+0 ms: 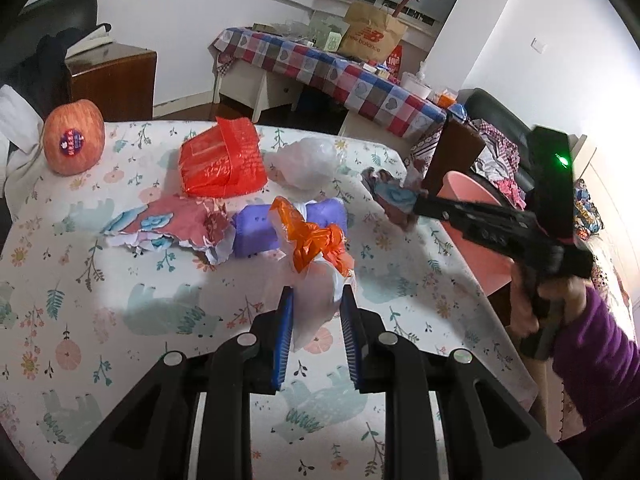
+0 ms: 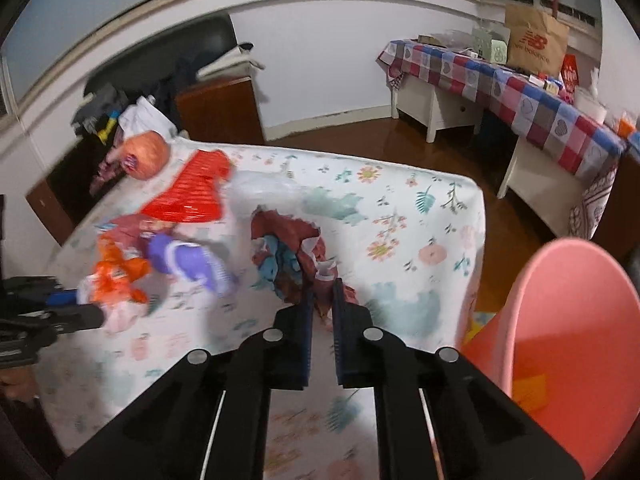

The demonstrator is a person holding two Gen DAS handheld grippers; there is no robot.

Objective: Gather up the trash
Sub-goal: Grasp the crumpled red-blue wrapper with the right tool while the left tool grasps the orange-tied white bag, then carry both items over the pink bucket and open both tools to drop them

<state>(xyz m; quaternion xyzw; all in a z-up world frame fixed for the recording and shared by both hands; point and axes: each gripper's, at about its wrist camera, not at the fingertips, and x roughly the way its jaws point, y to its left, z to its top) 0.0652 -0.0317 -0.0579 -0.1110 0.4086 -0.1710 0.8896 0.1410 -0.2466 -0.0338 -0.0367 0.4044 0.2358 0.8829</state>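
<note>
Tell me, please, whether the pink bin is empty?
Not empty: the right wrist view shows orange scraps lying inside the pink bin; how full, cannot tell.

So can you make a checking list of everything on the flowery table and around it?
Surface: table under a floral elephant-print cloth.
Job's things: red plastic bag, clear bag, torn red paper, purple packet, white bag with an orange knot, crumpled red-and-blue paper; pink bin beside the table.
Clutter: apple with a sticker.
Grippers: left gripper open around the white bag; right gripper shut on the crumpled paper.
Cables: nothing seen.
Surroundings: checked-cloth table with a brown paper bag, wooden cabinet, wood floor.
</note>
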